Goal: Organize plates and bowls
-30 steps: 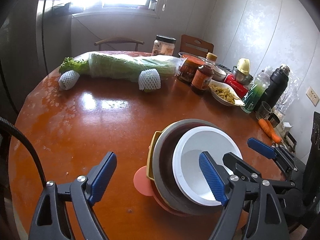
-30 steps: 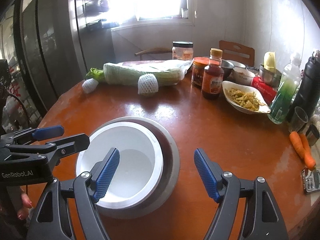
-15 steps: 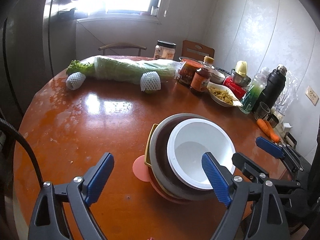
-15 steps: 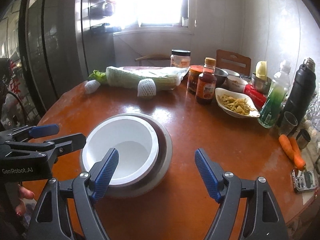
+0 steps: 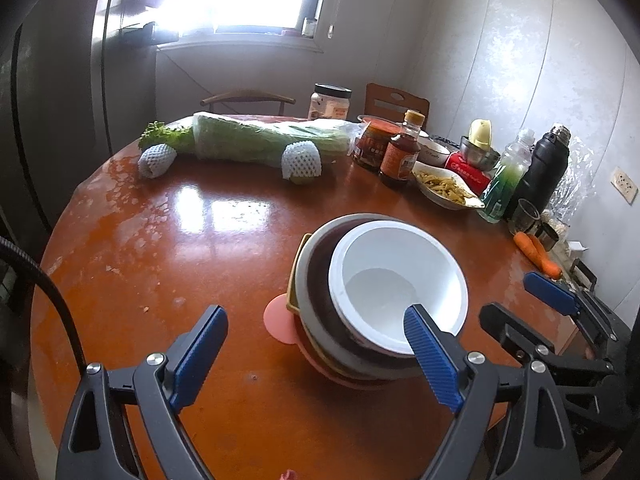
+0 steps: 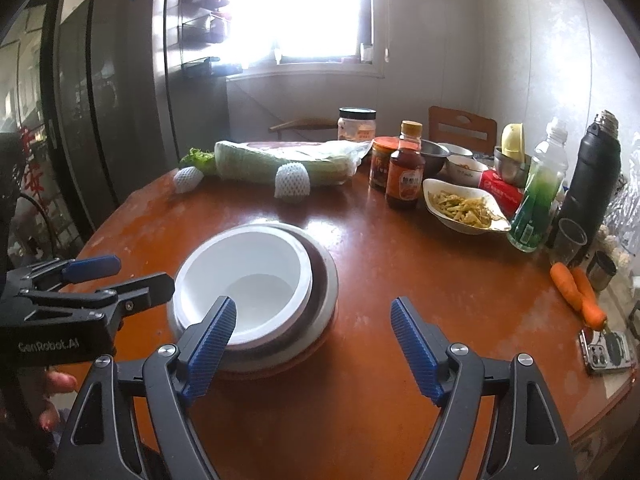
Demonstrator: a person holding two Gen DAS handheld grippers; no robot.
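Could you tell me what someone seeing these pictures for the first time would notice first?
Probably the white bowl, nested on top of a stack of dishes near the front of the glossy round table, with the open left gripper and right gripper hovering close to it, holding nothing. Next, the long bagged cabbage at the far edge, below the glaring window.

White bowl (image 5: 396, 276) is nested upright in grey-rimmed bowl (image 5: 316, 280), stacked on yellow and pink plates (image 5: 276, 316), mid-worktop (image 5: 200, 240).
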